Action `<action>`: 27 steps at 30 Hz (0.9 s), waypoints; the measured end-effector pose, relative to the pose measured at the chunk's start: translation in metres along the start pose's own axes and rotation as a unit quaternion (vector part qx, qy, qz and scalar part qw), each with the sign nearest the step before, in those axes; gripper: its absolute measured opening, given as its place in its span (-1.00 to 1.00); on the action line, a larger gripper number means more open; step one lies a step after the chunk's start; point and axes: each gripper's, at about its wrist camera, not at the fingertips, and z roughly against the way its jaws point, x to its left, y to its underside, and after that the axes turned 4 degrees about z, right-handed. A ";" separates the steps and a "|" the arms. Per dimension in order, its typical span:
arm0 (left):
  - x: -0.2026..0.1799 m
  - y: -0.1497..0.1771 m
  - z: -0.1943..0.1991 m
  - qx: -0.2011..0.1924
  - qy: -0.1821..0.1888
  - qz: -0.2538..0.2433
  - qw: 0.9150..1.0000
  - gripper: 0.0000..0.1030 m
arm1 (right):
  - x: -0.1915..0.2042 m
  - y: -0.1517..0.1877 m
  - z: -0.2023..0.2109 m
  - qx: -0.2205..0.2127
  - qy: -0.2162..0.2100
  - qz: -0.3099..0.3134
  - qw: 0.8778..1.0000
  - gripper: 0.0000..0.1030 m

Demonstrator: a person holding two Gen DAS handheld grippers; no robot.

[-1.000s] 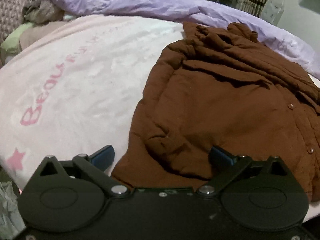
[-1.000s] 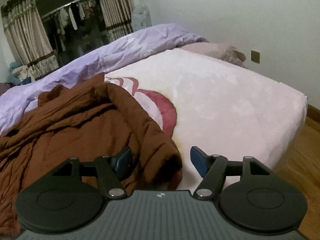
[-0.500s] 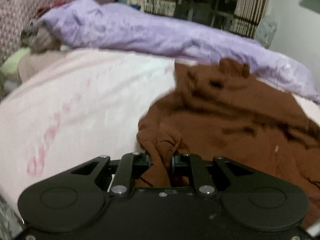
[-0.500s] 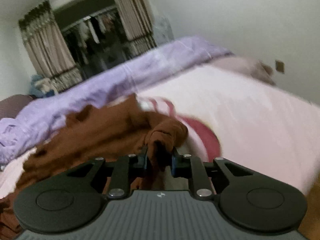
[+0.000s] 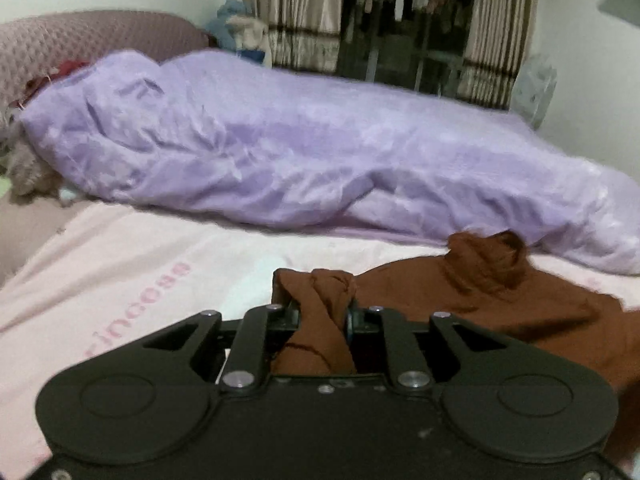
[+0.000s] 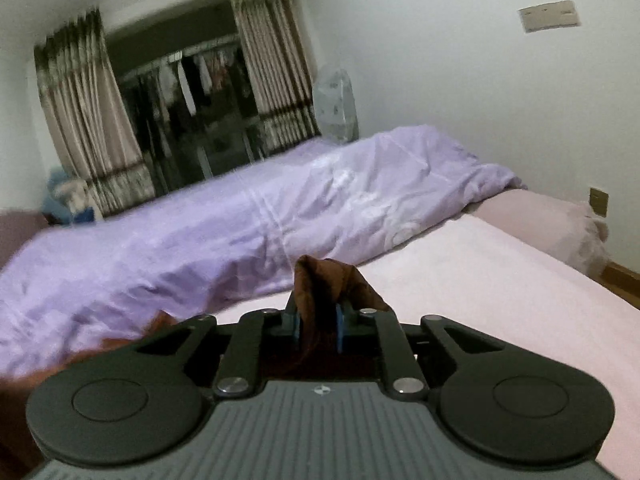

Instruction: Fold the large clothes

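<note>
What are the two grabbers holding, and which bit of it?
Both hold the brown garment. The left gripper and the right gripper each pinch a bunched fold of its edge; which part of the garment cannot be told.

Pink-blanketed bed (image 5: 132,264), brown garment (image 5: 500,300), purple duvet (image 5: 280,152)

Left gripper (image 5: 323,312): matte black body, flat top plate with a few small screws. Two round black discs, one at each side, each with a shallow circular recess. Angled black link bars ran from silver pivot pins to the fingers (image 5: 351,318); blue pads showed at the tips.

Right gripper (image 6: 317,326): same black discs, link bars and silver pins. Its centre plate was grey and ribbed lengthwise, with a small round emblem near the front edge. Blue pads on the fingers (image 6: 295,326).
</note>
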 end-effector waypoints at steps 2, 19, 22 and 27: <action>0.002 0.004 -0.036 0.038 -0.004 0.010 0.999 -0.48 | 0.005 0.008 -0.033 0.022 0.006 0.009 1.000 -0.67; 0.051 -0.041 -0.025 0.017 0.031 0.075 0.997 1.00 | -0.014 -0.017 -0.050 -0.007 -0.017 0.011 1.000 0.84; 0.032 -0.019 -0.043 0.052 0.035 0.016 0.998 1.00 | -0.014 0.000 -0.053 0.008 -0.021 0.033 0.999 0.90; 0.009 0.015 -0.083 0.109 0.047 -0.053 0.992 0.82 | -0.013 0.028 -0.088 0.084 -0.027 0.049 0.995 0.90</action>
